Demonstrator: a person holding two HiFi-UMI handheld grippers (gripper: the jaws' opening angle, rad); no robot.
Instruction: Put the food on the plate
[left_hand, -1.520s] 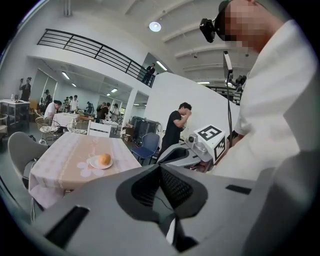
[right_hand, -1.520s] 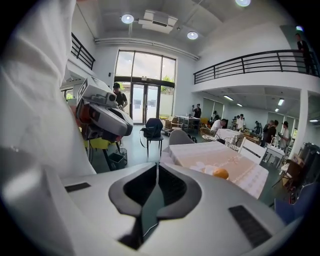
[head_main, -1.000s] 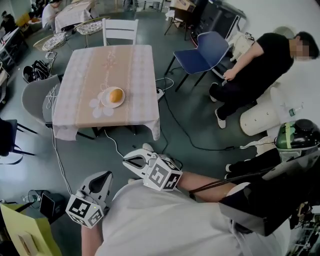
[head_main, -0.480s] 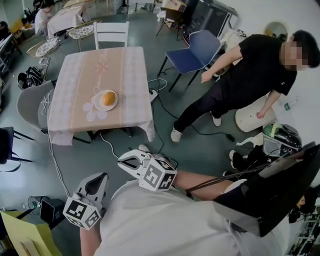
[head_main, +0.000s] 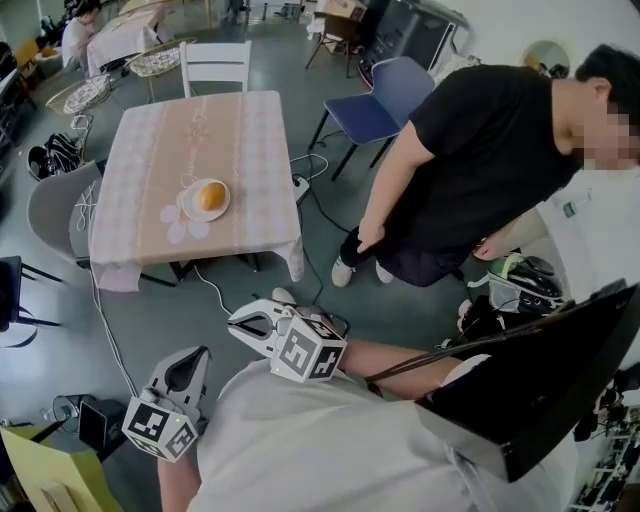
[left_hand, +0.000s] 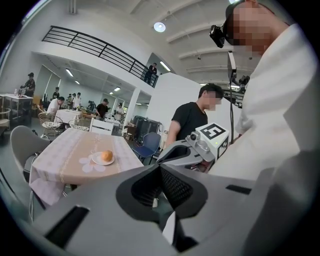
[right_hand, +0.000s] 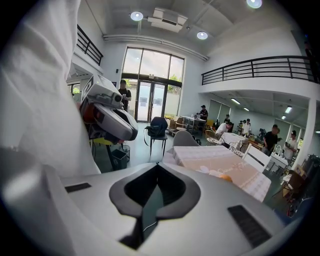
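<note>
Steep downward view from a camera on a person's head in a large open hall. At the far left a grey chair (head_main: 50, 205) is tucked against a square surface (head_main: 140, 140) covered with a pale checked cloth. A white chair (head_main: 215, 60) stands at its far edge. Low at the left, close to the wearer's white shirt, the left gripper (head_main: 190, 358) points forward with its jaws closed on nothing. Its own view shows the ribbed pads meeting, with only air beyond. On the near half of the surface sits a small white plate (head_main: 186, 208). The food (head_main: 211, 195), a round orange-brown piece, rests in the middle of it, so the task looks already finished as things lie. Both grippers are well apart from the surface, across bare floor. This suggests the wearer has nothing to carry and holds them in at the waist to rest. Just right of the left gripper, the right gripper (head_main: 233, 322) lies across the wearer's front, pointing left. Its jaws are also closed and empty in its own view. Further right, a blue chair (head_main: 385, 95) stands off the far corner of the surface. At the right a person in a black shirt (head_main: 480, 150) leans forward on the floor, between the blue chair and the wearer.
</note>
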